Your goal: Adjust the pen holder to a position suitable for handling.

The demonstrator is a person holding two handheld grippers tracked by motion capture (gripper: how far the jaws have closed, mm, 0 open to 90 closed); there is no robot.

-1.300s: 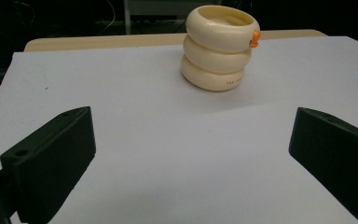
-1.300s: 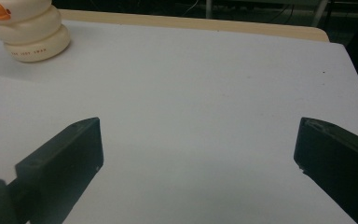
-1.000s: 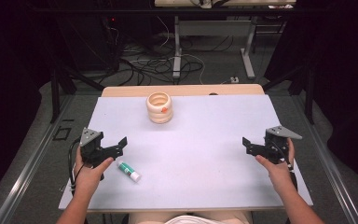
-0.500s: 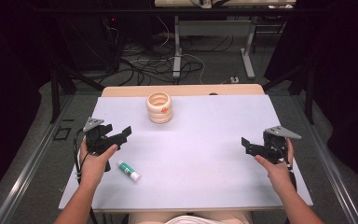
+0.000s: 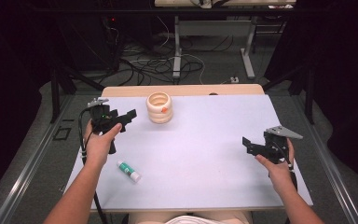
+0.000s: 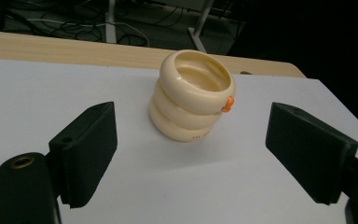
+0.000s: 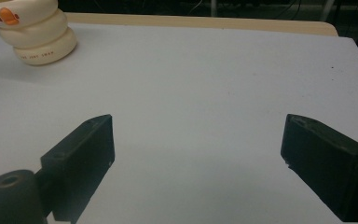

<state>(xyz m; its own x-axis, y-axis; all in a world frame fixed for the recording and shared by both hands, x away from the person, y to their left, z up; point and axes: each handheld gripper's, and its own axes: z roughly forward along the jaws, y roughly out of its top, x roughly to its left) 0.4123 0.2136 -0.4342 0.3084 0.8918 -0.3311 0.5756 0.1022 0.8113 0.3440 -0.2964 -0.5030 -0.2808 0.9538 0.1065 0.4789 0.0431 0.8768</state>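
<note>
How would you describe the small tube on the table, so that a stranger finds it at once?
Start at the white table and go to its near left part, just right of the person's left forearm. There the small tube lies flat: white with a green band, unlike the upright cream ringed cup far behind it.

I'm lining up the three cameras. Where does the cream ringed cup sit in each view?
High view: cream ringed cup at the table's far side, left of centre.
Left gripper view: centre, beyond the open jaws.
Right gripper view: top left corner, cut off.
Shared landmark: the orange mark on its side.
</note>
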